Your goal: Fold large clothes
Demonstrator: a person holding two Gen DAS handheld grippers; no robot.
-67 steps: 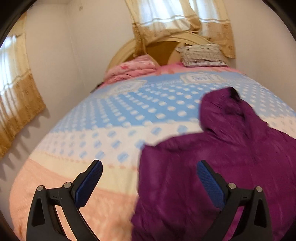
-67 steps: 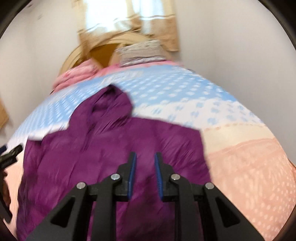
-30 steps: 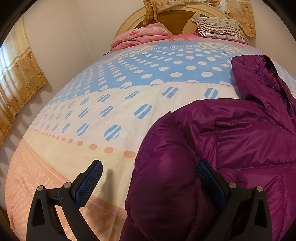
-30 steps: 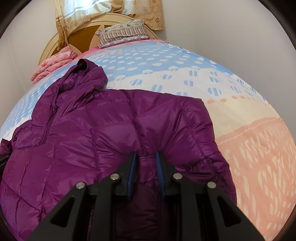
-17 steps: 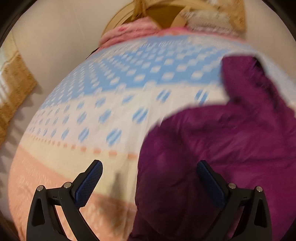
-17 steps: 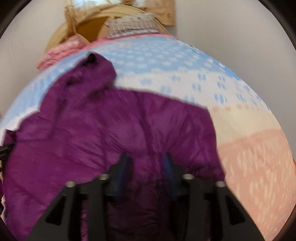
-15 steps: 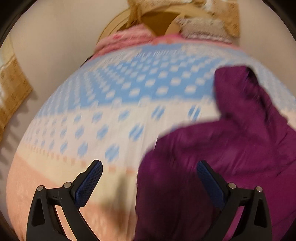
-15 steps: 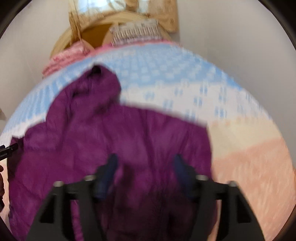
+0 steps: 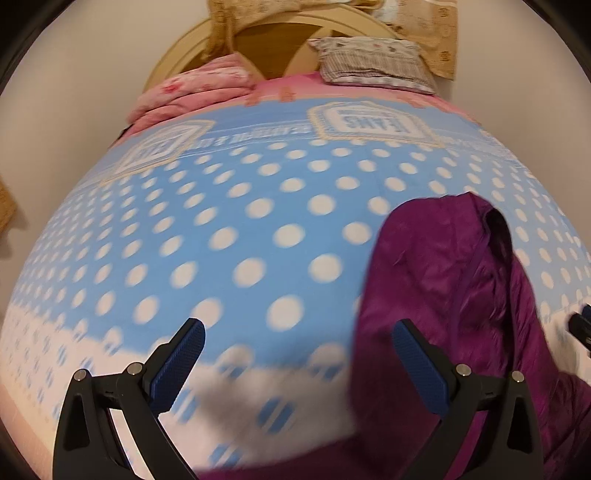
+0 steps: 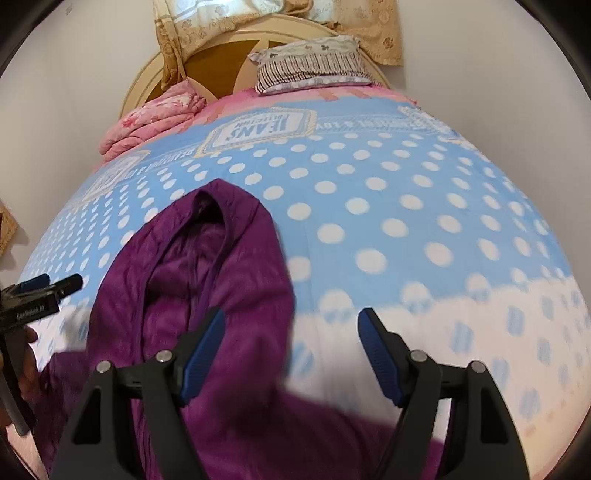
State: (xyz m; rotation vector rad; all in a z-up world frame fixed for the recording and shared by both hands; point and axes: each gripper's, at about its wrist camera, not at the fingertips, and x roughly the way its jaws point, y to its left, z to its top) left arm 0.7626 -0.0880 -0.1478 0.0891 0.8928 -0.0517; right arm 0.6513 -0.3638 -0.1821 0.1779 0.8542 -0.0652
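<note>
A purple hooded puffer jacket (image 9: 443, 295) lies on the dotted bed cover (image 9: 258, 221), hood towards the headboard. My left gripper (image 9: 297, 332) is open above the cover, just left of the hood, with its right finger over the jacket's edge. In the right wrist view the jacket (image 10: 229, 295) fills the lower left. My right gripper (image 10: 291, 317) is open there, its left finger over the hood and its right finger over bare cover. Nothing is between either pair of jaws. The left gripper (image 10: 48, 288) also shows at that view's left edge, held by a hand.
A striped pillow (image 9: 373, 62) and a folded pink blanket (image 9: 192, 92) lie at the head of the bed, before a round wooden headboard (image 10: 221, 62). Beige curtains (image 10: 207, 22) hang above. White walls close both sides.
Both grippers have moved forward along the bed, from the jacket's body to its hood. The right jaws, nearly shut over the jacket, have opened wide. The left jaws stayed open.
</note>
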